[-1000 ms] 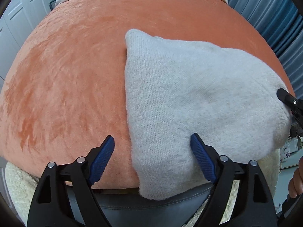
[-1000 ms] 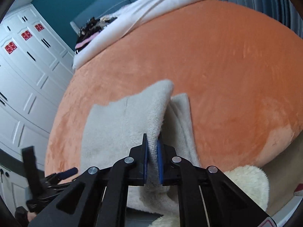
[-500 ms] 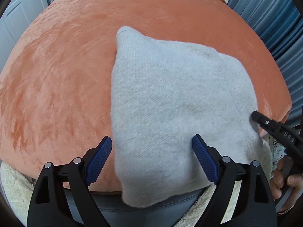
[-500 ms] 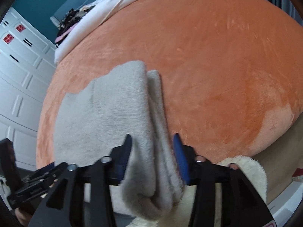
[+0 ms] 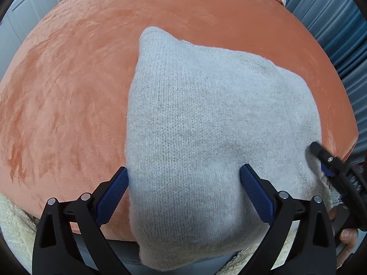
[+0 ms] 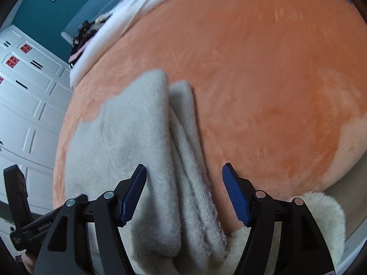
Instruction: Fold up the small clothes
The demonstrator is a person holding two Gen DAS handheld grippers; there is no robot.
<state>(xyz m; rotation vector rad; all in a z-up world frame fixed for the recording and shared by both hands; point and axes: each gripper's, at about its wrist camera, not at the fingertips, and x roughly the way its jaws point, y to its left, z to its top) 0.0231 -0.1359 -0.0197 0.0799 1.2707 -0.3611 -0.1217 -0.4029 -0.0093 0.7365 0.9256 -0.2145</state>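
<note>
A light grey knit garment (image 5: 206,126) lies folded on an orange plush bedspread (image 5: 68,80), its near end hanging over the bed's front edge. In the right wrist view it (image 6: 128,149) shows as stacked layers with a folded edge on the right. My left gripper (image 5: 183,183) is open and empty, its jaws astride the garment's near left part. My right gripper (image 6: 184,183) is open and empty over the garment's right folded edge; it also shows at the right of the left wrist view (image 5: 332,167).
A cream fleecy blanket (image 6: 316,217) hangs below the bed's front edge. White bedding (image 6: 128,18) is heaped at the far end. White wardrobe doors (image 6: 25,91) stand to the left, blue curtains (image 5: 332,23) to the right.
My right gripper was shut on the garment's folded edge a second ago, laid it down and opened wide. The garment now lies flat. My left gripper stayed open and shifted slightly onto the garment.
</note>
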